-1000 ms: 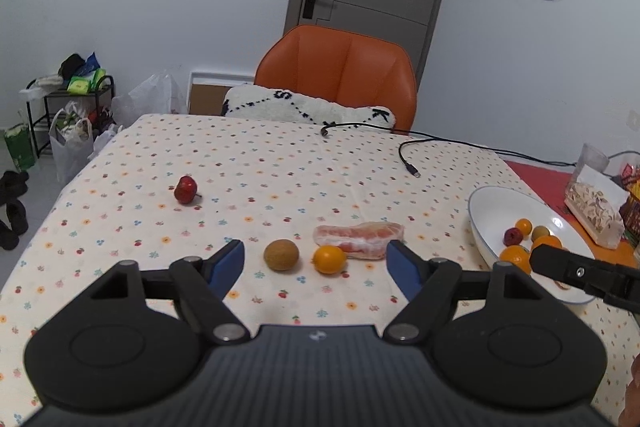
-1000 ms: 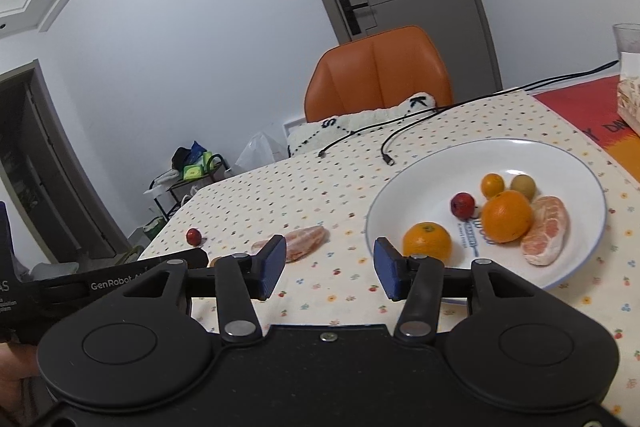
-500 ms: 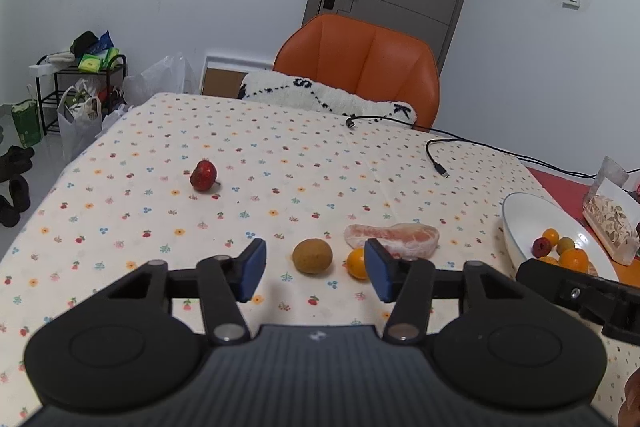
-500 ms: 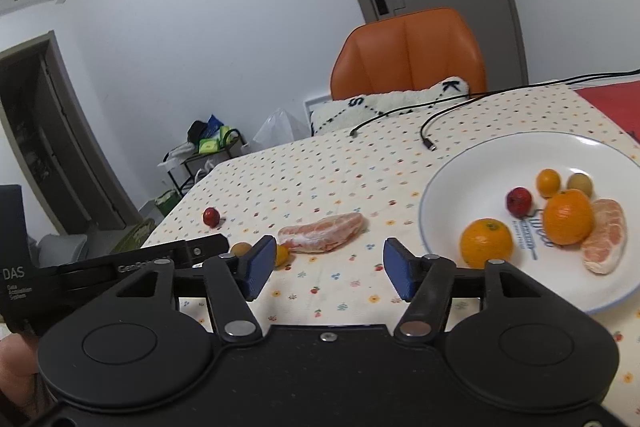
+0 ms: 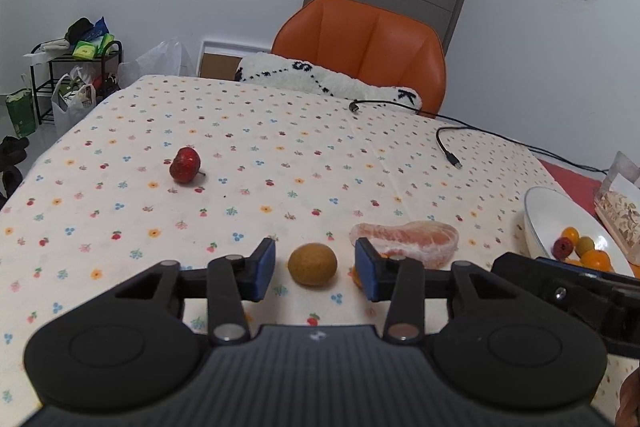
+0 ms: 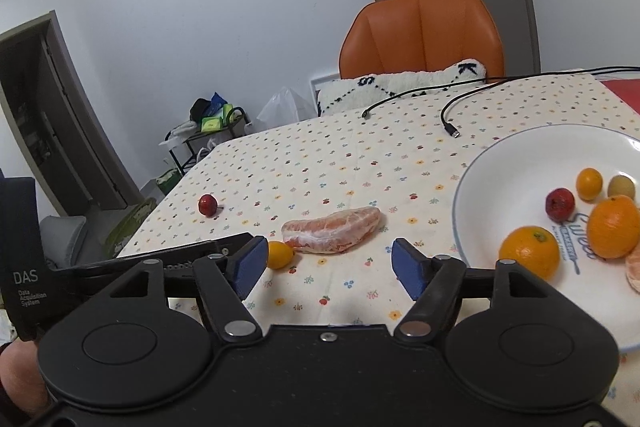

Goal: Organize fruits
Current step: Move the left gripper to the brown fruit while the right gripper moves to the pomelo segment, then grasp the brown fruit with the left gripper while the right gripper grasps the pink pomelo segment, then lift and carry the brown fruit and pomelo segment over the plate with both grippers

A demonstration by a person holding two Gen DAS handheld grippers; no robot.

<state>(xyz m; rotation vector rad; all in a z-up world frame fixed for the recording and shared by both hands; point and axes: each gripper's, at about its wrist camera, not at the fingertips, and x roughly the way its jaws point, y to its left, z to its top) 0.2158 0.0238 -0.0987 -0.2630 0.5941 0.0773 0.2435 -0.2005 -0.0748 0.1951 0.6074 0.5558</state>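
A brown round fruit (image 5: 312,263) lies on the flowered tablecloth, framed between the open fingers of my left gripper (image 5: 315,273), which hovers just short of it. A peeled pomelo segment (image 5: 406,243) lies to its right, also in the right wrist view (image 6: 332,230). A small orange fruit (image 6: 280,255) sits beside it, mostly hidden in the left wrist view. A red fruit (image 5: 185,165) lies far left. My right gripper (image 6: 329,266) is open and empty, near the pomelo segment. The white plate (image 6: 476,183) at right holds several fruits.
An orange chair (image 5: 362,43) with a white cushion (image 5: 320,77) stands behind the table. A black cable (image 5: 448,147) lies on the cloth. A snack packet (image 5: 620,211) sits beyond the plate. A shelf with bags (image 5: 76,79) stands at the left.
My left gripper has moved left and forward, and its fingers have narrowed around the brown fruit. My right gripper has swung left from the plate toward the pomelo segment and opened wider.
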